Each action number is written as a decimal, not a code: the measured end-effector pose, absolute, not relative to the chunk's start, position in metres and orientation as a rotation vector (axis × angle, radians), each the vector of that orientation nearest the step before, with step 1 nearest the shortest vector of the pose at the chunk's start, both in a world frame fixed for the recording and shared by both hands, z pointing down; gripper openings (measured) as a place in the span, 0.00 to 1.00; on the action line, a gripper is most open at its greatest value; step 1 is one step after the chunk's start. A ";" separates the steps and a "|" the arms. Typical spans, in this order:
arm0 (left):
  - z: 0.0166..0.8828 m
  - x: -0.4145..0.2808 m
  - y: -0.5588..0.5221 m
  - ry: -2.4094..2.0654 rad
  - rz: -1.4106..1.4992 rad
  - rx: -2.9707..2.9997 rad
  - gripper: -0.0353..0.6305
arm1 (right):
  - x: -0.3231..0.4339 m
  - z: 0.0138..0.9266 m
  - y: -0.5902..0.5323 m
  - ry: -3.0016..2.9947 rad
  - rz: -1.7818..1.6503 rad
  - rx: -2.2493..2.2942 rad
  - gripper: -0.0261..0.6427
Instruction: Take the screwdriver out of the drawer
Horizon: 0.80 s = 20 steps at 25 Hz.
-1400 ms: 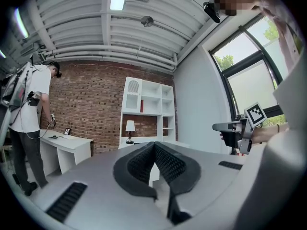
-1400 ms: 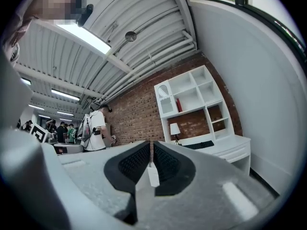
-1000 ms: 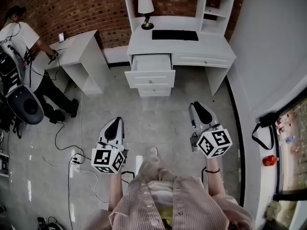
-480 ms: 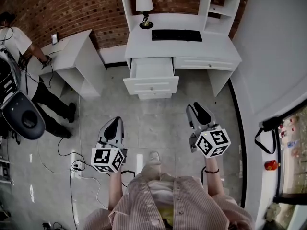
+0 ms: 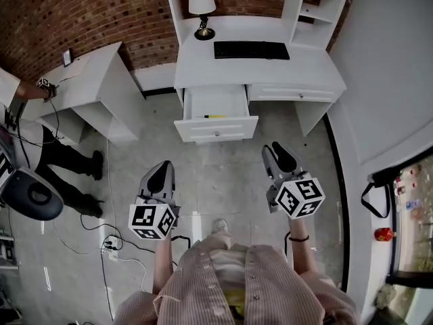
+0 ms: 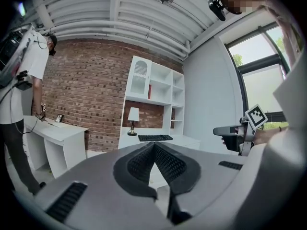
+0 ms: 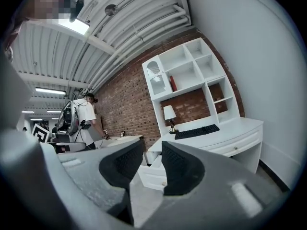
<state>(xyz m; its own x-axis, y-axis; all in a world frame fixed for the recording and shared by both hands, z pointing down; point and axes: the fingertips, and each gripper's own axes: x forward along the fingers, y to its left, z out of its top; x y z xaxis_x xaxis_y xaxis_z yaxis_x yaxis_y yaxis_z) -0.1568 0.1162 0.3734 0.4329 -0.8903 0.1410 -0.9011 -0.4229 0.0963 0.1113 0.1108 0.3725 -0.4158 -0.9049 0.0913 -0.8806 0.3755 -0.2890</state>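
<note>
The white desk's top drawer stands pulled out, and a yellow-handled screwdriver lies inside it. Both grippers hang over the floor short of the desk and point toward it. My left gripper is left of the drawer; its pads meet at the tips with nothing between them. My right gripper is right of the drawer, open and empty, and the drawer front shows through the gap between its pads. The screwdriver is in neither gripper view.
A lamp and a black keyboard sit on the desk. A white side table stands at the left, with a person beside it. Cables and a power strip lie on the floor at the left. A wall runs along the right.
The desk has come nearer in the head view, with both grippers carried toward it. The inside of the drawer and the yellow screwdriver have come into sight.
</note>
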 end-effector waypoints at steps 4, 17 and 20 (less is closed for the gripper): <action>0.376 -0.164 0.092 -1.574 0.108 2.523 0.05 | 0.103 0.378 0.093 2.542 -0.484 -1.662 0.19; 0.401 -0.173 0.044 -1.549 0.124 2.472 0.05 | 0.092 0.396 0.036 2.571 -0.519 -1.658 0.19; 0.409 -0.173 0.028 -1.541 0.123 2.458 0.05 | 0.092 0.400 0.017 2.575 -0.524 -1.653 0.19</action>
<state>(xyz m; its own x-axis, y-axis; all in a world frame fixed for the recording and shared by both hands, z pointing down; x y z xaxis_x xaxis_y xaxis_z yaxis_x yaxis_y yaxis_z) -0.1725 0.0277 0.4092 0.4411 -0.8758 0.1960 -0.8958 -0.4164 0.1553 0.0922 0.0170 0.4002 -0.4325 -0.8892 0.1489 -0.8766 0.3762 -0.3000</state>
